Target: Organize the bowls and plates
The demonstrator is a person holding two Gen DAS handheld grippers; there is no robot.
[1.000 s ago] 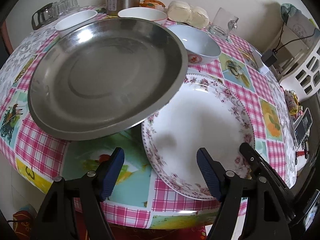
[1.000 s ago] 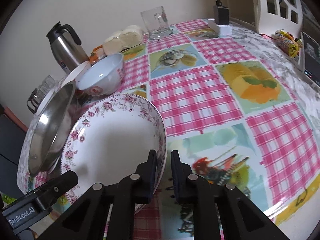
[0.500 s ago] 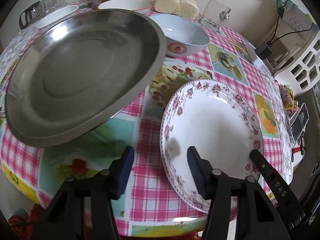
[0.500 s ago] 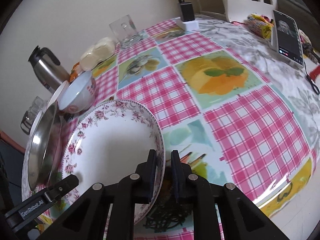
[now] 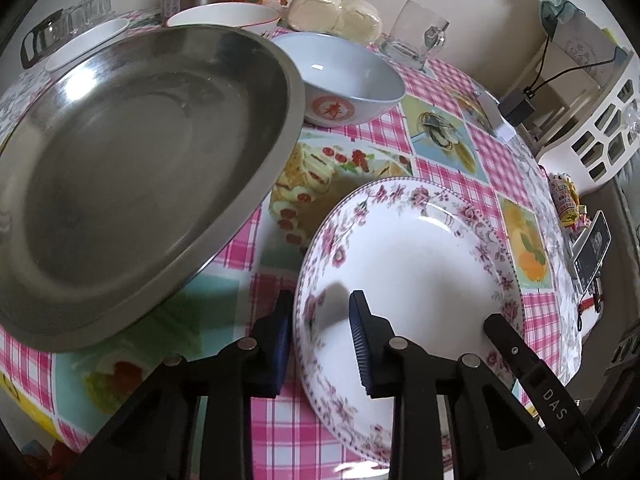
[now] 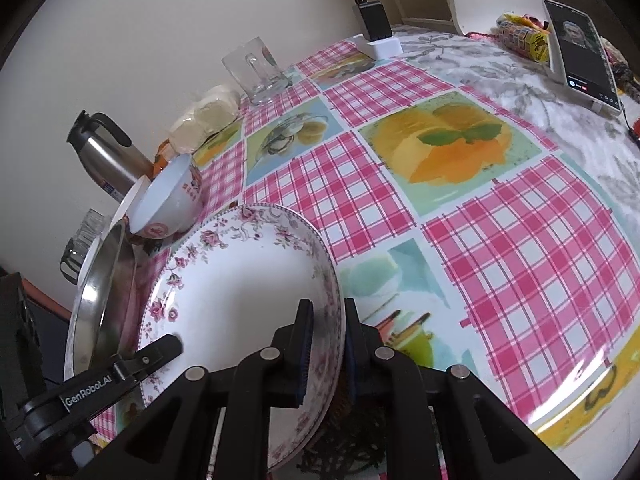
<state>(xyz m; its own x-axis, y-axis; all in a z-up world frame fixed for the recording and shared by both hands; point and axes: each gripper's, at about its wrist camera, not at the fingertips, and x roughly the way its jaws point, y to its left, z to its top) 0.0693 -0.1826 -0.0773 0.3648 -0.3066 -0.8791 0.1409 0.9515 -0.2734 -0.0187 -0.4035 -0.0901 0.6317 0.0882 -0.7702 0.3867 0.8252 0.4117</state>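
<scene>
Left wrist view: the left hand-held gripper (image 5: 320, 344) is closing its jaws over the near rim of the floral plate (image 5: 416, 256), not yet pinching, while the right hand-held gripper (image 6: 325, 350) already clamps the opposite rim, tilting the plate above the worktop (image 6: 500, 240). Next, seemingly, a two-handed carry toward the steel dish (image 5: 132, 168) and bowl (image 5: 340, 80), calling for level, matched movement.

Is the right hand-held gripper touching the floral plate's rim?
Touching. The right wrist view shows the right hand-held gripper with its jaws shut on the rim of the floral plate, one finger inside the rim, the other outside, no gap showing.
</scene>
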